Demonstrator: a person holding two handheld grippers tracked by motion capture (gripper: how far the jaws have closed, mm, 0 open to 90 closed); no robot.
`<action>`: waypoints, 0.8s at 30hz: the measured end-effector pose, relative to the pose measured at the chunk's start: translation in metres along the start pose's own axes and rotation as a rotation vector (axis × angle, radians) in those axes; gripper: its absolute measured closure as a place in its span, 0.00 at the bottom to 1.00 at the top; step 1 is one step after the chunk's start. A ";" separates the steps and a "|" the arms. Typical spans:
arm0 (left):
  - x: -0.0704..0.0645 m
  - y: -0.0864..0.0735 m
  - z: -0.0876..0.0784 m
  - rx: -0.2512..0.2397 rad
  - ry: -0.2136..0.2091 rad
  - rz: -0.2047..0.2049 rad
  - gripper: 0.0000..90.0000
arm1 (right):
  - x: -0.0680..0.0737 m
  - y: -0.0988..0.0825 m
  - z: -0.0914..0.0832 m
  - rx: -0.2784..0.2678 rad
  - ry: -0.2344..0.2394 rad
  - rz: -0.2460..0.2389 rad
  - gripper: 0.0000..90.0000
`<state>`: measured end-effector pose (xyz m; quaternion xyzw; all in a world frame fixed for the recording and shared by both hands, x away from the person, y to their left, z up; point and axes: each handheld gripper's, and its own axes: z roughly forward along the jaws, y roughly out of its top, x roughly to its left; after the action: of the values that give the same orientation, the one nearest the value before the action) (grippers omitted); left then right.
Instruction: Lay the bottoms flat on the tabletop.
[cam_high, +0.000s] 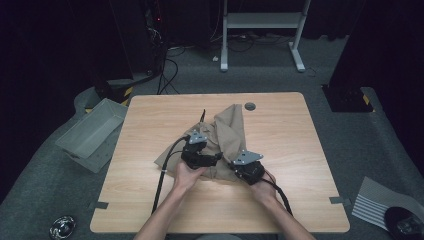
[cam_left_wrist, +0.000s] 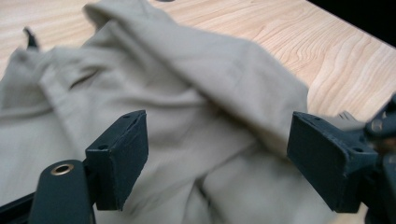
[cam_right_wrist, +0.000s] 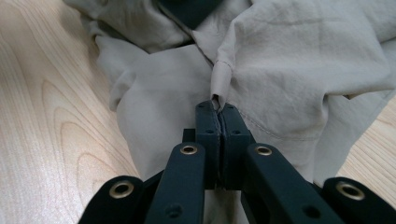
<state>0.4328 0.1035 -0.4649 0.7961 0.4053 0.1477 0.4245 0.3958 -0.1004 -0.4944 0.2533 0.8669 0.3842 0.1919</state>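
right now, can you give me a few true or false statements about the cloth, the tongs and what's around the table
1. The right tongs are shut on a hemmed fold of the beige cloth. True.
2. The left tongs are clamped on the cloth. False: their jaws stand wide apart with the cloth lying between them.
3. The cloth is folded into a neat square. False: it lies crumpled and bunched on the wooden table.
4. A grey bin sits on the floor off the table's left side. True.
5. The cloth hangs over the table's front edge. False: it lies near the middle of the tabletop.
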 end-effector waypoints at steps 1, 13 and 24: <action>-0.002 0.003 0.004 0.010 0.004 0.000 0.23 | 0.001 0.000 0.001 0.003 -0.003 -0.004 0.97; 0.000 0.008 0.038 0.139 0.003 -0.021 0.74 | 0.008 -0.005 0.004 0.025 -0.012 -0.024 0.73; 0.014 0.014 0.014 0.113 -0.019 -0.001 0.99 | -0.003 -0.040 -0.030 -0.012 -0.038 0.029 0.49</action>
<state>0.4567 0.1018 -0.4639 0.8199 0.4093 0.1167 0.3830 0.3708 -0.1421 -0.5062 0.2717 0.8571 0.3873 0.2042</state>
